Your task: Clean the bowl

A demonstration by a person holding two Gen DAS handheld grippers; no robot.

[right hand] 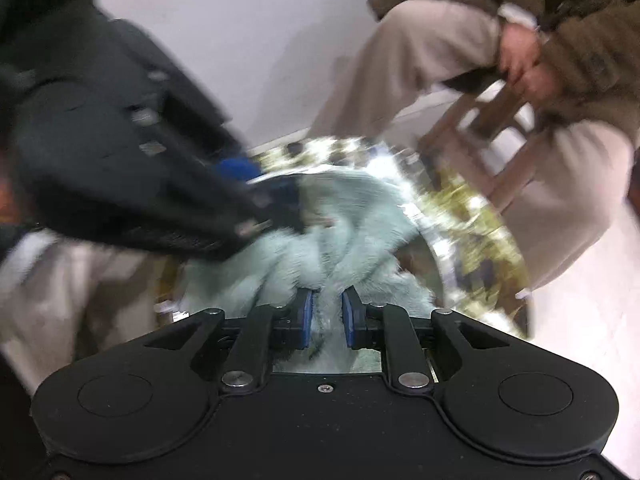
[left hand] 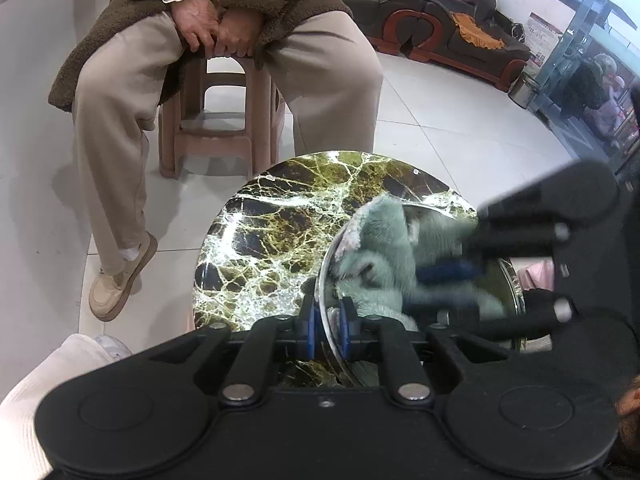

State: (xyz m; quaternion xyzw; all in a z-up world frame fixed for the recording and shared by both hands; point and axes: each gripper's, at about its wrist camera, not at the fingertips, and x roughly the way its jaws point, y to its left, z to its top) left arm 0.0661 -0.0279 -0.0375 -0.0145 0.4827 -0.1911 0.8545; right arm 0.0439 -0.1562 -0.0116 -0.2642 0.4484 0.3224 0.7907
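- Two grippers worked together: left gripper (left hand: 328,326) pinched the glass bowl's (left hand: 326,264) near rim.
- Right gripper (right hand: 327,312) clamped the fluffy green cloth (right hand: 352,216) inside.

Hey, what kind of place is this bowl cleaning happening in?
Probably a shop lobby or waiting area: dark leather sofas on a white tiled floor, a glass storefront, and a small round marble table.

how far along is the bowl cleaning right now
Done: the left gripper is clamped on the rim of the bowl, steadying it on the marble table. In hand: the right gripper holds the green cloth inside the bowl, mid-wipe judging by the blur. Left: finishing the wipe and lifting the cloth out; how clean the bowl is can't be judged.
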